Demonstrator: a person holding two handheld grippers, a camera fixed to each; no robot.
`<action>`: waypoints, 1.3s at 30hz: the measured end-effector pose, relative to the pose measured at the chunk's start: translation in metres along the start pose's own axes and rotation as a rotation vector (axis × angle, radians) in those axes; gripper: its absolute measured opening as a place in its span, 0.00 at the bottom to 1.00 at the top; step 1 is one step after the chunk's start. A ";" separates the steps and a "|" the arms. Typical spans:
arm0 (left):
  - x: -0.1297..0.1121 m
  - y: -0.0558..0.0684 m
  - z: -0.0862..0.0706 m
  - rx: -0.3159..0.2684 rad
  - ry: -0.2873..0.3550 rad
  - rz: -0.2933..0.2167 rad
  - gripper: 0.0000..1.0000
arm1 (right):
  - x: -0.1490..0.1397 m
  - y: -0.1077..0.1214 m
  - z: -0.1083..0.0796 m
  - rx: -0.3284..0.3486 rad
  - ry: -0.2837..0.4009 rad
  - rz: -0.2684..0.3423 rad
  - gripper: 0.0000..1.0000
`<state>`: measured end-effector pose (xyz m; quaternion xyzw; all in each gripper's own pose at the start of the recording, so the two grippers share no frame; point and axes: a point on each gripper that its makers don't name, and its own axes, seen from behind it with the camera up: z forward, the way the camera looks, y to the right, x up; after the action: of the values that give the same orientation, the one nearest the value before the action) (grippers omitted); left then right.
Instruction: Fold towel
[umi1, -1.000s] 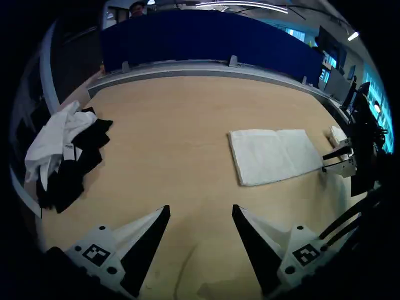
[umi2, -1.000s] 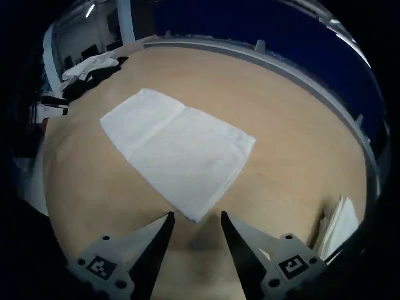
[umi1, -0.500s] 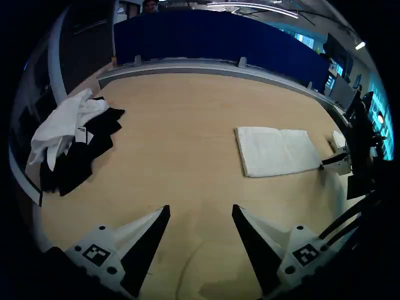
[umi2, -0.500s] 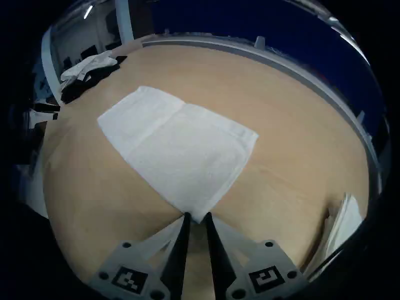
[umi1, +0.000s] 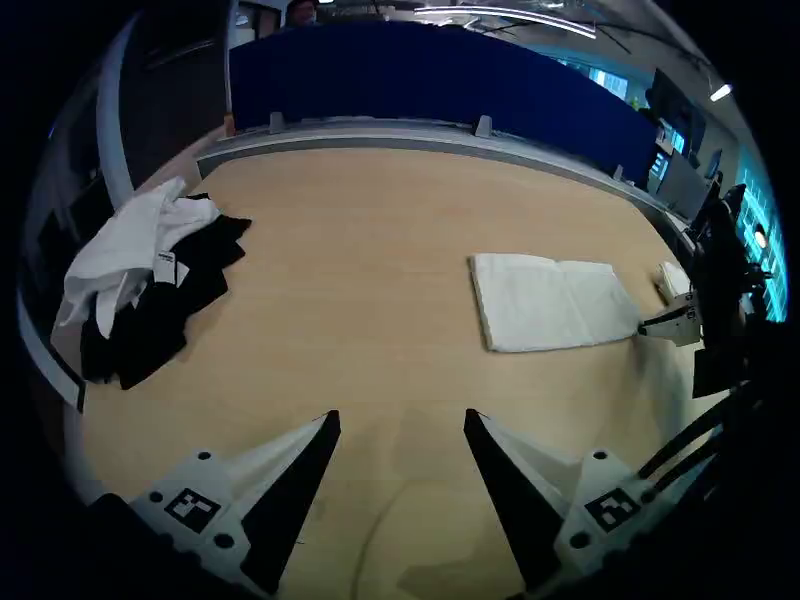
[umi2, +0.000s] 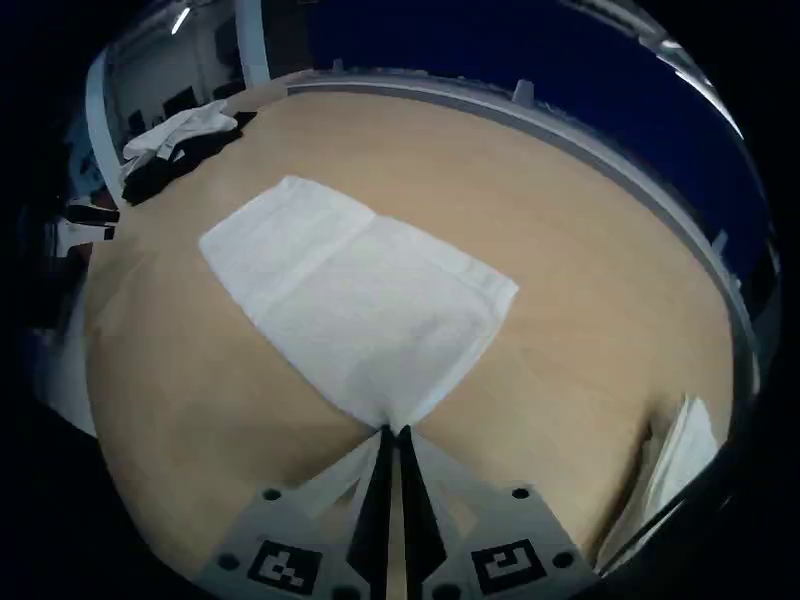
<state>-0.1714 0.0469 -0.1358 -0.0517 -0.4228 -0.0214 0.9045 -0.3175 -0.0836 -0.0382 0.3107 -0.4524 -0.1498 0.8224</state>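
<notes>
A white towel (umi2: 350, 290) lies flat on the wooden table (umi2: 580, 300), folded with a crease across it. My right gripper (umi2: 392, 432) is shut on the towel's near corner, the cloth pinched between both fingertips. In the left gripper view the same towel (umi1: 550, 300) lies at mid right, and the right gripper (umi1: 645, 326) touches its right corner. My left gripper (umi1: 400, 418) hovers open over bare table, well away from the towel, with nothing between its fingers.
A heap of white and black clothes (umi1: 140, 275) sits at the table's left edge. A stack of folded white cloths (umi2: 680, 455) lies near the right edge. A blue partition (umi1: 430, 80) runs along the far side of the table.
My right gripper has gone from open to shut, closing on the towel's near corner. The left gripper view has shifted slightly; the left gripper stays open.
</notes>
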 end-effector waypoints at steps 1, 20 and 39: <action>0.000 0.000 -0.001 -0.001 0.001 -0.001 0.92 | 0.001 0.000 -0.001 -0.001 0.003 0.003 0.05; 0.007 -0.008 -0.013 -0.005 0.036 -0.034 0.92 | 0.068 -0.009 -0.031 -0.035 0.097 -0.066 0.05; 0.010 -0.009 -0.023 -0.014 0.058 -0.070 0.92 | 0.140 -0.050 -0.028 0.012 0.161 -0.211 0.05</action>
<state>-0.1486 0.0356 -0.1418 -0.0425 -0.3978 -0.0573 0.9147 -0.2158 -0.1852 0.0091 0.3726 -0.3505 -0.2073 0.8339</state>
